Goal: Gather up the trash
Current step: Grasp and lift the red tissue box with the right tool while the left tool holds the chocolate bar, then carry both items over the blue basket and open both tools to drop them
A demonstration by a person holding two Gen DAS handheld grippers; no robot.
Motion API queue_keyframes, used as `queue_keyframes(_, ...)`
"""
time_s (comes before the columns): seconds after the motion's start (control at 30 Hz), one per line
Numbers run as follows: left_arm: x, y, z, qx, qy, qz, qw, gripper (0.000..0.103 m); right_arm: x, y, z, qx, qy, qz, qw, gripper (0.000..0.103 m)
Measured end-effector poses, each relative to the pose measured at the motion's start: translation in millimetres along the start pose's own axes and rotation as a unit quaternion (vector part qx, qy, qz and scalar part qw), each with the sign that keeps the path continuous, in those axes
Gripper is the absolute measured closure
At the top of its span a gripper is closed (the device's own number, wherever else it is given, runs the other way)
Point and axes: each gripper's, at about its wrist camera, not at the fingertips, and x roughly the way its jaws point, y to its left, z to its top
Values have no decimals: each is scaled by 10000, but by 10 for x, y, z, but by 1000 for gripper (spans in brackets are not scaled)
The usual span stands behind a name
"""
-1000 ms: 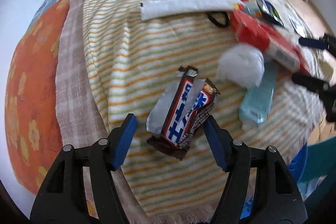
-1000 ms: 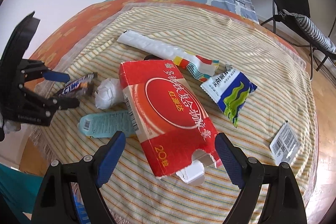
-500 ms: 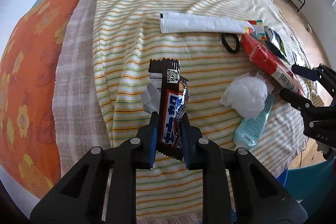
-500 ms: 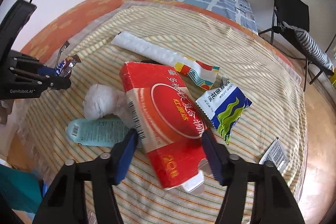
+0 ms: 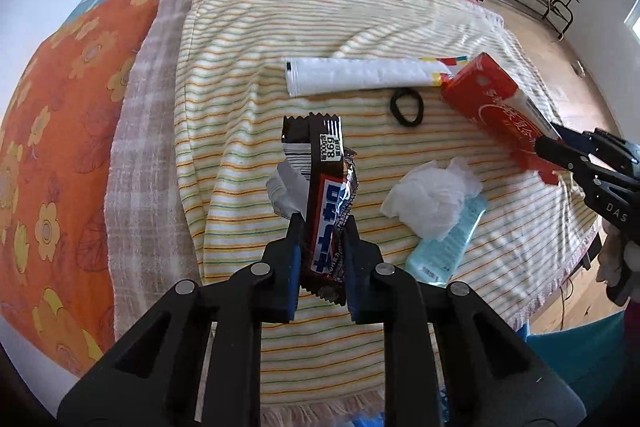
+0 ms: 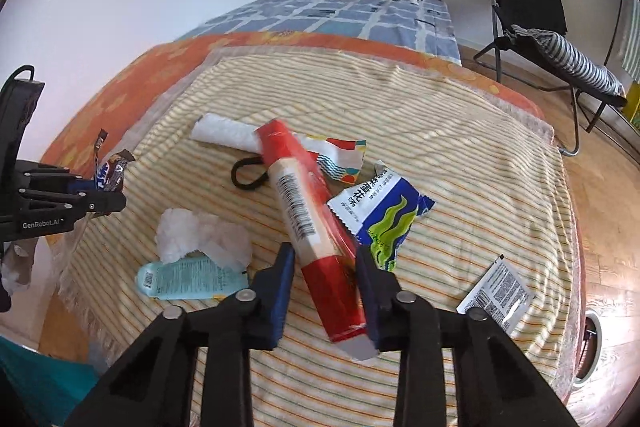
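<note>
I have the left tongs (image 5: 320, 227) clamped on the candy wrapper (image 5: 326, 203) and the right tongs (image 6: 325, 259) closing on the red box (image 6: 308, 211), both above the tissue (image 5: 434, 201), ready for binning.

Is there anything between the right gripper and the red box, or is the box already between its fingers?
Nothing visible stands between them. The red box sits edge-up between the fingers of the right gripper, whose jaws are closing on its flat sides. The crumpled tissue and blue-and-green packet lie beside it, outside the jaws.
</note>
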Motion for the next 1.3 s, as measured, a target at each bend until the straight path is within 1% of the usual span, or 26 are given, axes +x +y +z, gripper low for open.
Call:
queue_keyframes(0.03,-26,-5,7,-24,-33,-24,10000,87,-22,8,-12,15,-37,32,10000,80)
queue_keyframes(0.1,-67,-11,14,-58,-77,-67,9999,87,-81,17,14,46,-130,104,9999,88)
queue_keyframes(0.4,-295,-138,-34,-39,-277,-252,9993,87,-406,103,18,53,-458,364,9983,88)
queue_keyframes(0.67,-528,-282,-220,59,-393,-433,9983,87,-778,204,-115,-45,-616,635,9961,88)
queue_keyframes(0.87,-610,-453,-468,286,-335,-493,9978,87,-1023,312,-365,-211,-570,861,9944,88)
queue_keyframes(1.07,-633,-638,-713,553,-257,-521,9968,87,-1209,450,-700,-492,-510,925,9932,88)
queue_keyframes(1.3,-632,-777,-967,704,-159,-560,9958,87,-1285,561,-1074,-694,-289,1174,9902,88)
